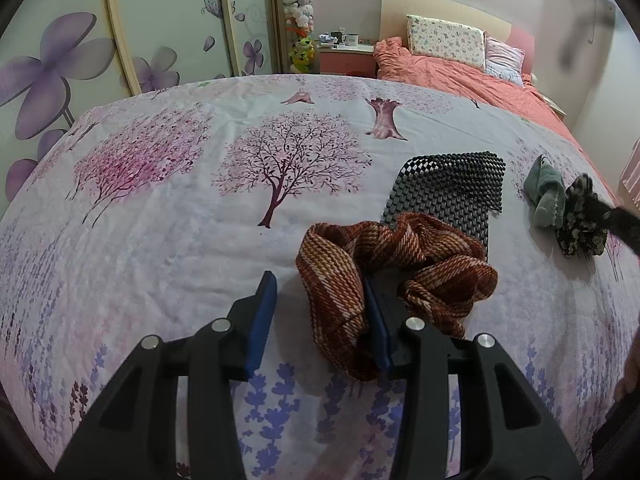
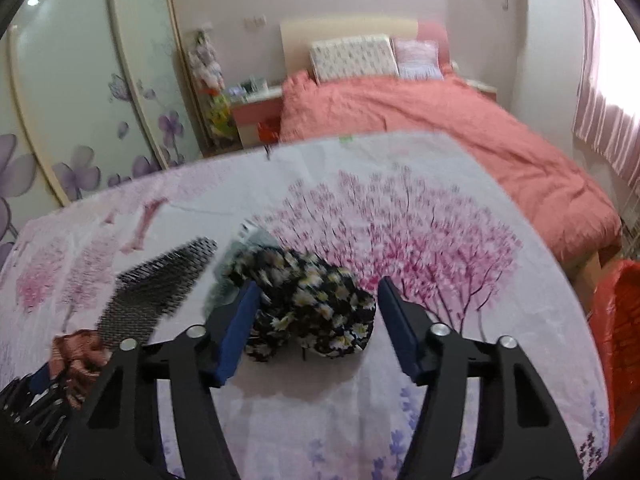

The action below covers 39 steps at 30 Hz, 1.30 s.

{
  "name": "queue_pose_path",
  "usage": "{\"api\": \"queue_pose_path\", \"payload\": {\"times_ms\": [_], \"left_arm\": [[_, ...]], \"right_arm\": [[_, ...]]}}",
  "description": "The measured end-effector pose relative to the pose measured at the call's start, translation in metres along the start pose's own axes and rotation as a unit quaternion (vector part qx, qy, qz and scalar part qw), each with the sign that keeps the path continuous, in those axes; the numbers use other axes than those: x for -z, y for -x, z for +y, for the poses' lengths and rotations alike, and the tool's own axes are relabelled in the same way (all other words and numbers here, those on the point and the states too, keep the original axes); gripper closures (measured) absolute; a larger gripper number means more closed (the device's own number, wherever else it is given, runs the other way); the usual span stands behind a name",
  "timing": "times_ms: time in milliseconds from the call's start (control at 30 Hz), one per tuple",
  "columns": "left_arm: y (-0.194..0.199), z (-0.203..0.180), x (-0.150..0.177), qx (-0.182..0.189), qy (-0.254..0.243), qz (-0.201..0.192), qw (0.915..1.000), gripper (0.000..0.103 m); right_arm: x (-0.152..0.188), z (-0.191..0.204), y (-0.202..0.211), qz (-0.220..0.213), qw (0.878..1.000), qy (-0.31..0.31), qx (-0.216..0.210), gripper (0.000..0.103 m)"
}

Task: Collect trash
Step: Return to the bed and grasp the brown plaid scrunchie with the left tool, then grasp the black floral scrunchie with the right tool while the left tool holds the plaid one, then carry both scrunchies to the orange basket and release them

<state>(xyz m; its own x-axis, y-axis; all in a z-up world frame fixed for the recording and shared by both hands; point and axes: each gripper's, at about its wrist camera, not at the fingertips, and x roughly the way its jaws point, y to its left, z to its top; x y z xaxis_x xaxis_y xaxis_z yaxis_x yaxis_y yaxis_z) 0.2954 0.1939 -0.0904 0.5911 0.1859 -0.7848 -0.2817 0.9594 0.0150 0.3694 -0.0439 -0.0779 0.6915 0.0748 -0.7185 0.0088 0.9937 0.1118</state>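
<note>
A rust-red woven cloth (image 1: 384, 268) lies crumpled on the tree-print sheet (image 1: 180, 208); one end runs between the fingers of my open left gripper (image 1: 320, 292), against the right pad. My right gripper (image 2: 316, 300) is open around a black daisy-print cloth (image 2: 316, 308), which also shows in the left wrist view (image 1: 580, 220). A grey-green cloth (image 1: 546, 196) lies just behind the daisy cloth. A black mesh mat (image 1: 448, 188) lies behind the red cloth and shows in the right wrist view (image 2: 160, 288).
A bed with a coral duvet (image 2: 420, 120) and pillows (image 1: 444, 40) stands beyond the sheet. A nightstand (image 1: 344, 54) with mugs and a tube of plush toys (image 1: 298, 20) stand at the back. A red bag (image 2: 620, 328) sits at the right edge.
</note>
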Motion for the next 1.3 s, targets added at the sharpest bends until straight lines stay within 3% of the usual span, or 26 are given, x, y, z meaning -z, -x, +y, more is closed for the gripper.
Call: {"api": "queue_pose_path", "payload": {"times_ms": [67, 167, 267, 500, 800, 1300], "left_arm": [[0.0, 0.0, 0.0, 0.001, 0.001, 0.0, 1.0, 0.06], [0.0, -0.001, 0.0, 0.0, 0.0, 0.0, 1.0, 0.06], [0.0, 0.0, 0.0, 0.0, 0.0, 0.0, 1.0, 0.06], [0.0, -0.001, 0.0, 0.0, 0.0, 0.0, 1.0, 0.06], [0.001, -0.001, 0.0, 0.001, 0.001, 0.0, 1.0, 0.06], [0.0, -0.001, -0.001, 0.003, 0.003, 0.0, 1.0, 0.06]], "right_arm": [[0.004, -0.004, -0.006, 0.016, 1.0, -0.005, -0.007, 0.084], [0.011, -0.012, 0.004, 0.013, 1.0, -0.01, -0.012, 0.093], [0.02, -0.024, 0.022, 0.003, 1.0, -0.007, -0.001, 0.094], [0.051, -0.064, 0.05, 0.017, 0.995, 0.012, 0.093, 0.094], [0.055, -0.064, 0.051, 0.027, 0.994, 0.017, 0.107, 0.094], [0.054, -0.074, 0.049, 0.026, 0.997, -0.009, 0.077, 0.093]]}}
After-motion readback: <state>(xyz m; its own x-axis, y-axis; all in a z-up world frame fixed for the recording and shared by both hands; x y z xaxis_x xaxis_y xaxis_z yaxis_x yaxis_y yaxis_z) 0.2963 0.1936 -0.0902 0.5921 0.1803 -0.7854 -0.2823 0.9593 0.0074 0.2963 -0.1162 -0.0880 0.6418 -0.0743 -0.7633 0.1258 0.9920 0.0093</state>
